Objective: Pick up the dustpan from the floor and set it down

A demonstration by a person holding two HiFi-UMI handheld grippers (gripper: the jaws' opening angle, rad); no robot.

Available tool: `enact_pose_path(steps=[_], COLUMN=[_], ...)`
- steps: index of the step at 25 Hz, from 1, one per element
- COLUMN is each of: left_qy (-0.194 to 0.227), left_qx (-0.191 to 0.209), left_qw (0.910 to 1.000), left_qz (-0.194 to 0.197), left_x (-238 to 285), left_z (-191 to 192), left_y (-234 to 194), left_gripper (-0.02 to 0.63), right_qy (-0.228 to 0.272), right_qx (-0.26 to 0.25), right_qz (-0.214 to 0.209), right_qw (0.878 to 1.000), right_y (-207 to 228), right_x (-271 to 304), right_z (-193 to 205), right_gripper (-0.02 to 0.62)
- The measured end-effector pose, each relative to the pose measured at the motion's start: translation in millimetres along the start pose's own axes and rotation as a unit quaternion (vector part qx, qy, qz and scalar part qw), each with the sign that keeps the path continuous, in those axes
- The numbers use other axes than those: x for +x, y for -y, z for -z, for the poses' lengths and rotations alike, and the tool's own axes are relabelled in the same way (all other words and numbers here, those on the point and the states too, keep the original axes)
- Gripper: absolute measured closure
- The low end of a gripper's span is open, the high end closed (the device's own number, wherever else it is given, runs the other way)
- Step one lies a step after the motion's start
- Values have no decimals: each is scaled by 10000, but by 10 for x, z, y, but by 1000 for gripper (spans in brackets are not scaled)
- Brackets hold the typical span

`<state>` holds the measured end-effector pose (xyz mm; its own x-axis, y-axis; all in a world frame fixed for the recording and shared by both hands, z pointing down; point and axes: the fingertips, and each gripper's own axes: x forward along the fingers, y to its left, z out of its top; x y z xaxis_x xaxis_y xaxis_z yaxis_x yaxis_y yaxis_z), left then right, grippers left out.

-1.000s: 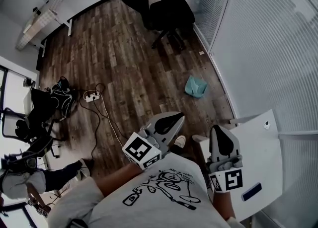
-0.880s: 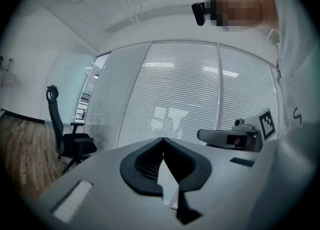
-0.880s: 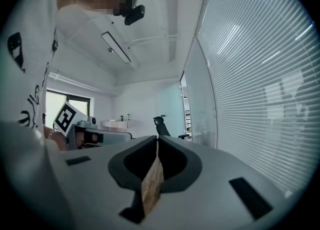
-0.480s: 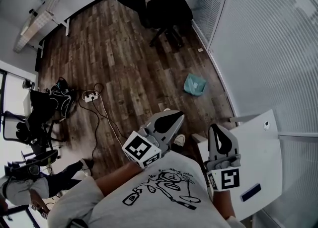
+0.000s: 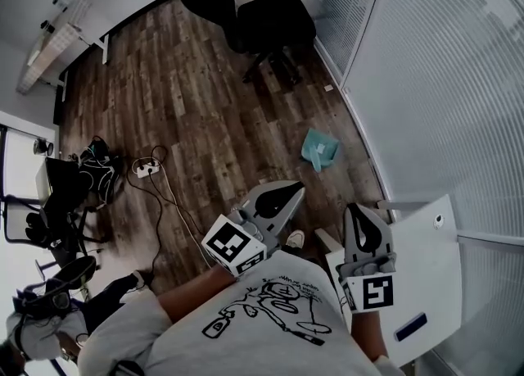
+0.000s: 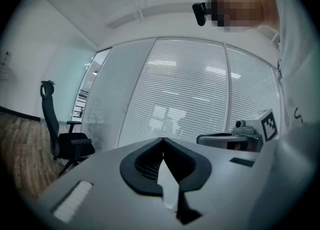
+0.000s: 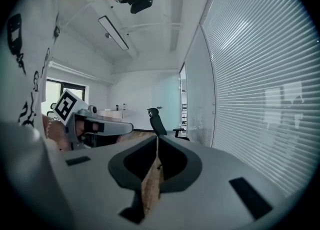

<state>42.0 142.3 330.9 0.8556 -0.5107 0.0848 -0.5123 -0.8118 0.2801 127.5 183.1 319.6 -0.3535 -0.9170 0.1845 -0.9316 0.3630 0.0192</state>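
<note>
You're closing in: teal dustpan (image 5: 319, 151) is sitting nearer now, by the right edge of the floor (image 5: 205, 120), untouched. Left gripper (image 5: 291, 192) and right gripper (image 5: 361, 212) are travelling jaws together, empty.

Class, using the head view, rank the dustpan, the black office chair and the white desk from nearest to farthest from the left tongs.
1. Dustpan: on the floor just ahead of the left tongs, to their right.
2. Black office chair: farther up the room, beside the glass wall.
3. White desk: far corner, upper left.
</note>
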Motion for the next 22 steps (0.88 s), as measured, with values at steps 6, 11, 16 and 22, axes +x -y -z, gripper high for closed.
enact_pose_path(steps=[6,11,16,22], left_qy=[6,25,-6,14], left_qx=[8,24,34,22], left_qw=[10000,9999,9997,9995], left_qz=[62,150,244,317], left_x=[202,277,280,234], left_z=[-259,-447,-601,-701], left_y=[-530,-990,-1418,-1828], left_gripper=[604,604,604,604], right_qy=[131,223,229,125], right_qx=[266,401,441,352], right_qz=[39,191,280,404], right_qw=[9996,9988,9984,9985], right_y=[121,172,101,-8], right_x=[553,1026,1469,1907], right_z=[-235,-375,-503,-545], right_gripper=[583,583,583,583])
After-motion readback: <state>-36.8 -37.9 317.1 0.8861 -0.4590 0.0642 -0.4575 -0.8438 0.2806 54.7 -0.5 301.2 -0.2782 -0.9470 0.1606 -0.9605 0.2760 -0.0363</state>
